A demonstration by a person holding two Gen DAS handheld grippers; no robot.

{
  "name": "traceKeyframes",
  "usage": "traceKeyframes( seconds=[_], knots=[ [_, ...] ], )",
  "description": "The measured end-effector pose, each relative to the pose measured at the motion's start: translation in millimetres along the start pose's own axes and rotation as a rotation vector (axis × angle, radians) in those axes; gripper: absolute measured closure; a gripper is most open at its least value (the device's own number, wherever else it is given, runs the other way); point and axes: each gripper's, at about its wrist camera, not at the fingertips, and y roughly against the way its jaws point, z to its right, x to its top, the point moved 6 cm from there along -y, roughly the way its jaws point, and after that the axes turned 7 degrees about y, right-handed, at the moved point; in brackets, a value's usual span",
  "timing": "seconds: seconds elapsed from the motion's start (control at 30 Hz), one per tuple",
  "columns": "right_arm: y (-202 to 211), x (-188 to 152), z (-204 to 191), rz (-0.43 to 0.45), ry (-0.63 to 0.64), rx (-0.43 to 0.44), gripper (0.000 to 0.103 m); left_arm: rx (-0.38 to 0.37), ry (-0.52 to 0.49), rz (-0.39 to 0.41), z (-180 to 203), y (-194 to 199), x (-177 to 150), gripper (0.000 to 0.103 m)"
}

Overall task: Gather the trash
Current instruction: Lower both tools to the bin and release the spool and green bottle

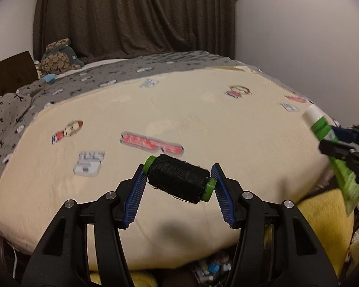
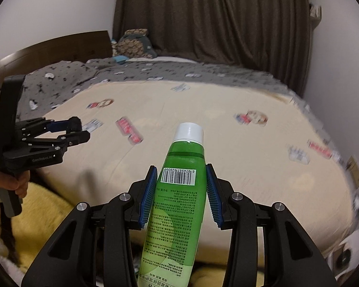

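My left gripper (image 1: 179, 179) clamps a spool of black thread (image 1: 178, 178) end to end, pads on its green rims so it cannot roll free. My right gripper (image 2: 182, 191) pinches a green tube (image 2: 179, 191) across its flat body, white cap pointing ahead. Both tilt downward over the cream blanket (image 1: 203, 124) below them, each carrying trash, I'd judge, toward a bin I cannot see.

bed (image 1: 155, 234): cream printed blanket (image 1: 203, 124) spread over most of the top; grey patterned sheet (image 1: 67, 86) exposed along far side and head end; stuffed toy (image 1: 57, 58) near headboard (image 2: 59, 47), by the curtain; small blue item (image 1: 50, 79) beside toy
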Motion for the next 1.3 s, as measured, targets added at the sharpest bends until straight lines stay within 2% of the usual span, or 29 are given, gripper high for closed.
traceKeyframes(
  seconds=[0.17,0.33,0.5,0.73,0.77,0.93,1.1,1.13,1.17,1.23,1.3],
  knots=[
    [-6,-45,-20,-0.07,-0.063,0.087,0.061,-0.051,0.012,-0.074,6,4,-49,0.05],
    [-24,-92,-48,-0.182,-0.118,0.165,0.061,-0.087,-0.014,-0.203,23,-9,-109,0.05],
    [-45,-124,-62,-0.279,-0.128,0.154,0.061,-0.099,-0.027,-0.354,31,-39,-165,0.05],
    [-82,-166,-79,-0.428,-0.149,0.194,0.061,-0.109,-0.008,-0.53,35,-77,-222,0.05],
    [-92,-177,-83,-0.47,-0.163,0.211,0.061,-0.108,-0.007,-0.546,36,-80,-226,0.05],
    [-116,-200,-85,-0.559,-0.214,0.232,0.061,-0.12,0.006,-0.636,35,-97,-247,0.05],
    [-123,-203,-86,-0.578,-0.216,0.209,0.059,-0.144,0.016,-0.676,31,-104,-256,0.05],
    [-124,-204,-84,-0.58,-0.214,0.198,0.057,-0.148,0.02,-0.682,30,-104,-257,0.044],
    [-124,-204,-81,-0.584,-0.21,0.183,0.048,-0.15,0.024,-0.683,29,-105,-258,0.036],
    [-122,-202,-78,-0.574,-0.207,0.162,0.036,-0.145,0.031,-0.673,26,-102,-256,0.031],
    [-119,-199,-72,-0.564,-0.214,0.156,0.036,-0.135,0.043,-0.667,23,-101,-253,0.027]
  ],
)
